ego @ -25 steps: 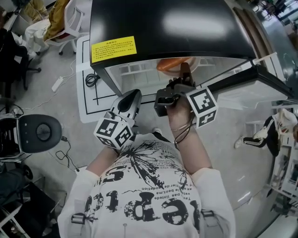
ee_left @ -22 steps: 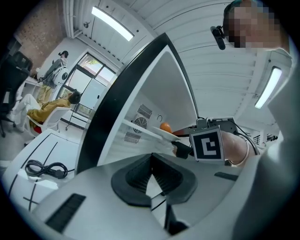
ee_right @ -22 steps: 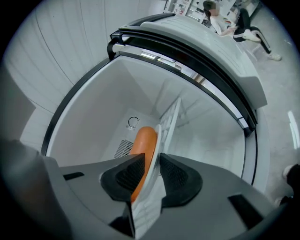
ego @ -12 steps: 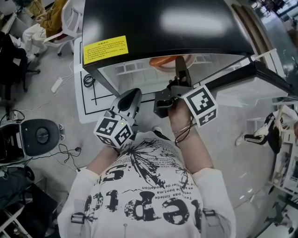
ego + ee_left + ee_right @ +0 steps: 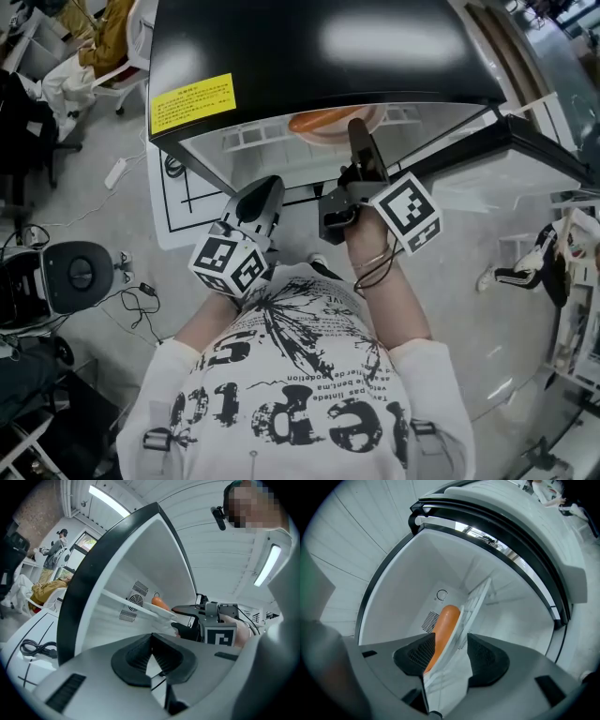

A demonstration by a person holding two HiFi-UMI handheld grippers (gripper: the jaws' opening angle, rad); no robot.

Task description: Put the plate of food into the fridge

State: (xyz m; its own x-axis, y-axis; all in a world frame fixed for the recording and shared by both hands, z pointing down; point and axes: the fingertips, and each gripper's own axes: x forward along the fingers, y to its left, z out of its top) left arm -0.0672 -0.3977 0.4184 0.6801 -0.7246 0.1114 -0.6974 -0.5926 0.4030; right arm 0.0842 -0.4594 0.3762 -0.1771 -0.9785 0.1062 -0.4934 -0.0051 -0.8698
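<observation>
- Wide apart at the right gripper point(image 5: 449, 654), jaws just opened. Rim of the plate point(image 5: 461, 620) between them, pressed by neither pad.
- Held about level and reaching into the open compartment of the fridge point(image 5: 328, 47), just under its black top edge in the head view.
- On the plate, a long orange sausage point(image 5: 446, 618), pointing toward the back wall and its vent grille point(image 5: 429, 620).
- Plate inside the fridge on a white shelf point(image 5: 123, 603), seen side-on in the left gripper view.
- Closed tip to tip at the left gripper point(image 5: 151, 649), with nothing held. Kept lower, in front of the fridge, just to the left of the right gripper and apart from the plate.
- On the fridge's black top, a yellow label point(image 5: 192, 101). Out to the right, the open door point(image 5: 525, 155).
- On the floor to the left of the fridge, a coiled black cable point(image 5: 36, 648).
</observation>
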